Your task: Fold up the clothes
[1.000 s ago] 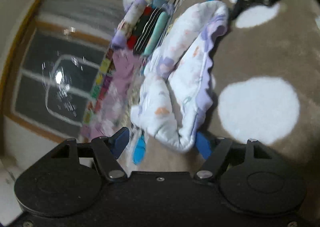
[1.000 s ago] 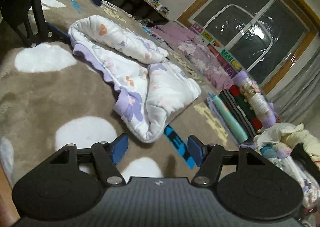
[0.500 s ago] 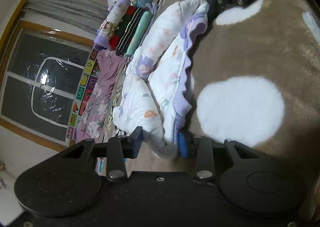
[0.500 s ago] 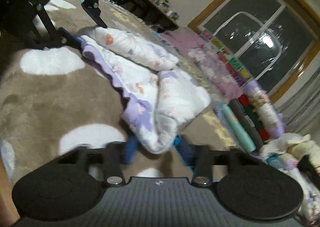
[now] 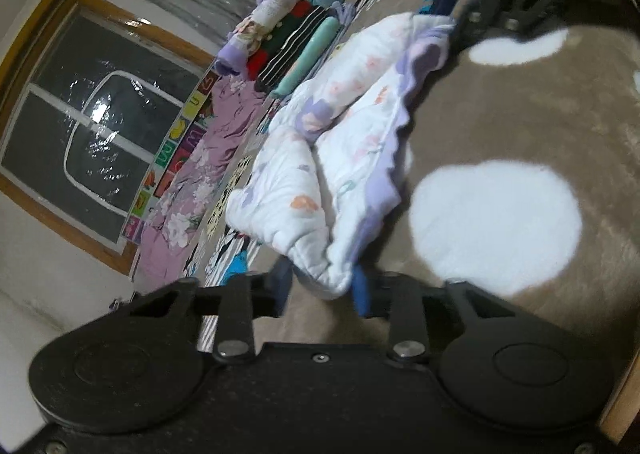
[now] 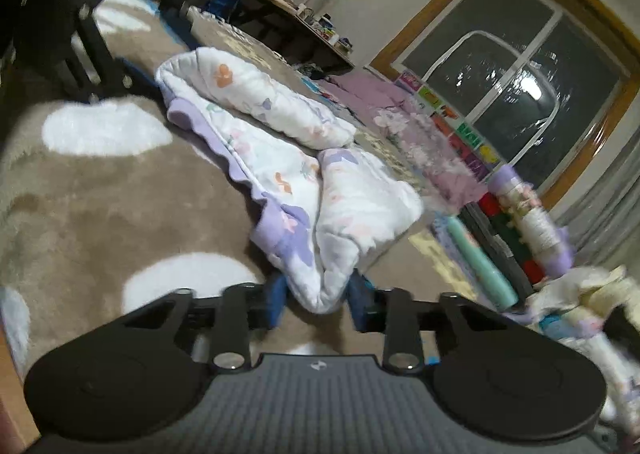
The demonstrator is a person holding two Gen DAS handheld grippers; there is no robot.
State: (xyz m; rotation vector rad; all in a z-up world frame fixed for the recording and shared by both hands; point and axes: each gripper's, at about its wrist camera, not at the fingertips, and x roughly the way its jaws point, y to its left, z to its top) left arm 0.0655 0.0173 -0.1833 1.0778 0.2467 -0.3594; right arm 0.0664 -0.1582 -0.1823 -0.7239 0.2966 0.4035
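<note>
A padded white garment with floral print and purple scalloped trim lies on a beige rug with white patches. My left gripper is shut on one end of the garment, its blue pads pinching the folded cloth. My right gripper is shut on the other end of the same garment, which lifts slightly off the rug near the jaws. The far gripper's black frame shows at the garment's other end in each view.
A row of folded and rolled clothes lies along the rug's edge, also in the right wrist view. A purple floral cloth lies below a dark window. A cluttered low table stands at the back.
Both grippers moved onto the ends of the garment and closed on it. The garment ends have lifted slightly off the rug.
</note>
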